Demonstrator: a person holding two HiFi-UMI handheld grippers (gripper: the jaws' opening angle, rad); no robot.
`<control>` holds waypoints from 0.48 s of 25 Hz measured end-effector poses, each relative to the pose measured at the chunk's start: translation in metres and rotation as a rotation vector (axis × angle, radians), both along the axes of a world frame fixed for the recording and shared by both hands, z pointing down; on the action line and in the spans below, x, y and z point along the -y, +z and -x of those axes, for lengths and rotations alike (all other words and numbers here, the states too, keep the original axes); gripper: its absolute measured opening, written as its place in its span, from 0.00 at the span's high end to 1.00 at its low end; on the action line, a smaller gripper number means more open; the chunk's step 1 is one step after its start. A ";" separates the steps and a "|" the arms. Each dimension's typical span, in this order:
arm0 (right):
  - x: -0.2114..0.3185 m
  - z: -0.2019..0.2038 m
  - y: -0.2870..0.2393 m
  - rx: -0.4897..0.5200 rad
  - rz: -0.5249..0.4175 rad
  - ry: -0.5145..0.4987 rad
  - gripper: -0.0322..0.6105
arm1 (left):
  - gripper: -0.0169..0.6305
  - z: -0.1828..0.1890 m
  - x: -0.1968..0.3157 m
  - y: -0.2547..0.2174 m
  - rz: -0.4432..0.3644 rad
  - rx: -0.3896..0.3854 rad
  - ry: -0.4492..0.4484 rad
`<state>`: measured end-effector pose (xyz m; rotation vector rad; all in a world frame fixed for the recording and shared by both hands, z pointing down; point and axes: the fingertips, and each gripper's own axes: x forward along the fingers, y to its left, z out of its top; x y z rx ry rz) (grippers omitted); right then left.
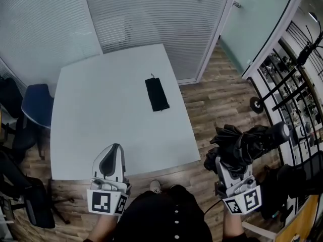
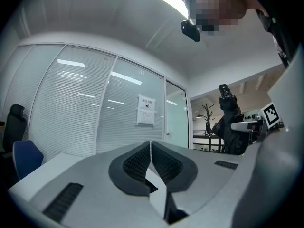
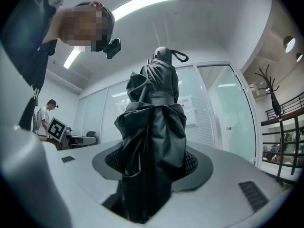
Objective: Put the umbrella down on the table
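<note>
R gripper (image 3: 152, 164) is clamped on a folded black umbrella (image 3: 153, 122). In the R gripper view the bunched fabric fills the gap btwn the jaws w/ the pads pressing on both sides. The umbrella runs out along the jaws, its wrist strap (image 3: 177, 56) looped at the far end.

In the head view the umbrella sits at lower right, past the right edge of the white table (image 1: 101, 105) and over the wooden floor (image 1: 217, 105). Its handle end points up-right toward the black metal shelving (image 1: 282, 79). It's not on the table and doesn't touch it.

L gripper (image 1: 115, 149) is at lower left of the head view, over the table's near edge, holding nothing. The L gripper view shows its jaws closed tight, dark pads meeting w/ no gap and nothing btwn them. The same view catches the umbrella off to the right, well apart from the L gripper.

On the table lies a flat black sleeve (image 1: 157, 94), toward the far right part of the top. Its long axis runs approx front to back, w/ a small cord at its far end.

A blue chair (image 1: 34, 105) stands at the table's left side. Behind the table are glass partitions w/ blinds, and a paper notice (image 2: 146, 110) is stuck on one pane. A coat stand (image 3: 266, 82) shows beyond the glass in the R gripper view. The person's shoe (image 1: 155, 186) peeks out by the table's near edge
</note>
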<state>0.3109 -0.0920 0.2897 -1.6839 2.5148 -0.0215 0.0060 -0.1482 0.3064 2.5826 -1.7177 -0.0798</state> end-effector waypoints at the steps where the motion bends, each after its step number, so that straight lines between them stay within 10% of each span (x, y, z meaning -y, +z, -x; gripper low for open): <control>1: 0.004 0.002 0.001 0.002 0.001 -0.015 0.54 | 0.94 0.001 0.001 0.002 0.007 0.002 -0.009; 12: 0.078 0.007 0.007 -0.014 0.006 -0.203 0.54 | 0.94 0.002 0.030 0.007 0.030 0.012 -0.170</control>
